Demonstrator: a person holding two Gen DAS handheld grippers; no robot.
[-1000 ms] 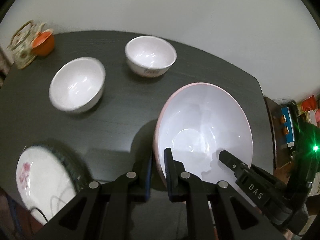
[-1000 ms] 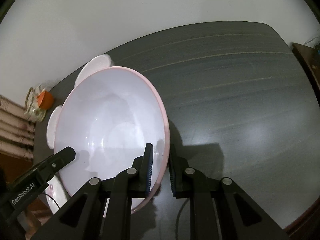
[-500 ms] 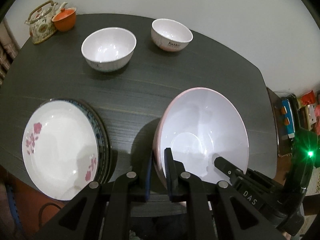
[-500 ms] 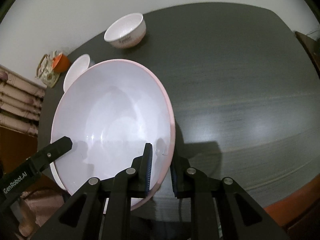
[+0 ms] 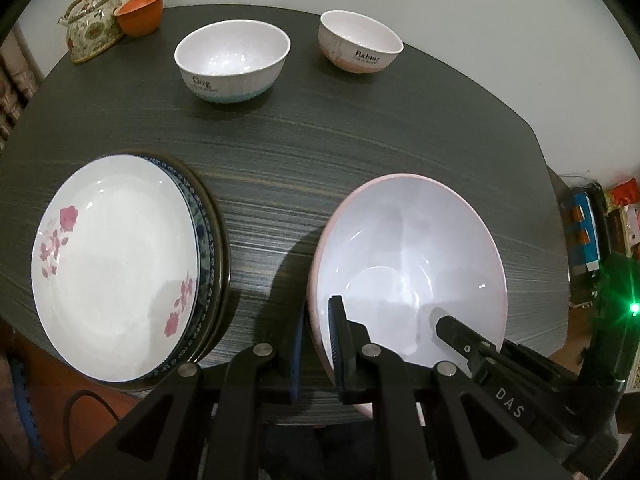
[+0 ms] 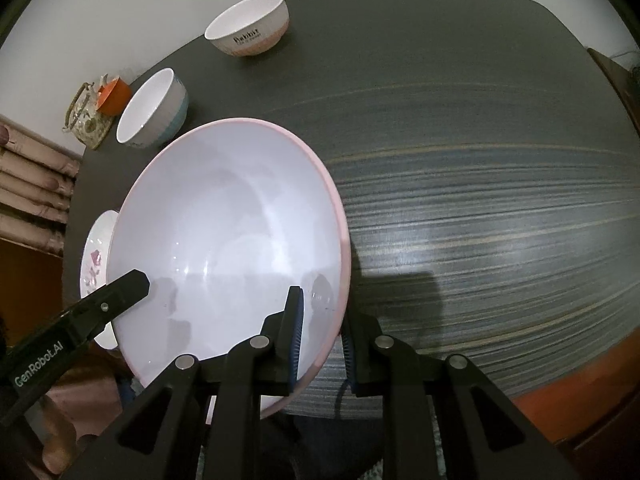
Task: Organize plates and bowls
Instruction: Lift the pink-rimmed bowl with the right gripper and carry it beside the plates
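- left gripper [image 5: 316, 344]: jaws clenched on the near-left rim of the large pink-rimmed bowl [image 5: 408, 264], one pad inside the wall, one outside.
- right gripper [image 6: 322, 336]: jaws clenched on the same bowl's near-right rim, again one pad inside and one outside. i carry the bowl two-handed.
- bowl position: directly ahead of both sets of jaws, over the near part of the dark wood-grain table [image 5: 320, 152]. it casts a shadow on the table to its left; i cannot tell whether its foot touches the surface.
- ahead and to the left of my left jaws: a stack of plates [image 5: 120, 268], topped by a white plate with pink flowers, with blue-patterned rims showing beneath.
- far ahead: two small bowls, well apart from each other. the "dog" bowl [image 5: 232, 64] has a blue base band; the "rabbit" bowl [image 5: 360, 46] has a pink base band.
- far left corner: a floral teapot [image 5: 92, 24] with an orange cup [image 5: 140, 12] touching it.
- step in hand (judgement): placing the large bowl; plates look already stacked, small bowls not yet gathered.
- next move (judgement): lower the bowl level until it sits flat, then release both grips evenly so it does not tip; keep it apart from the plate stack.
- writing read: "dog" and "rabbit" on the small bowls, each with a smaller line beneath, illegible; "das" on the right gripper's finger in the left wrist view; "genrobot.ai" on the left gripper's finger in the right wrist view.
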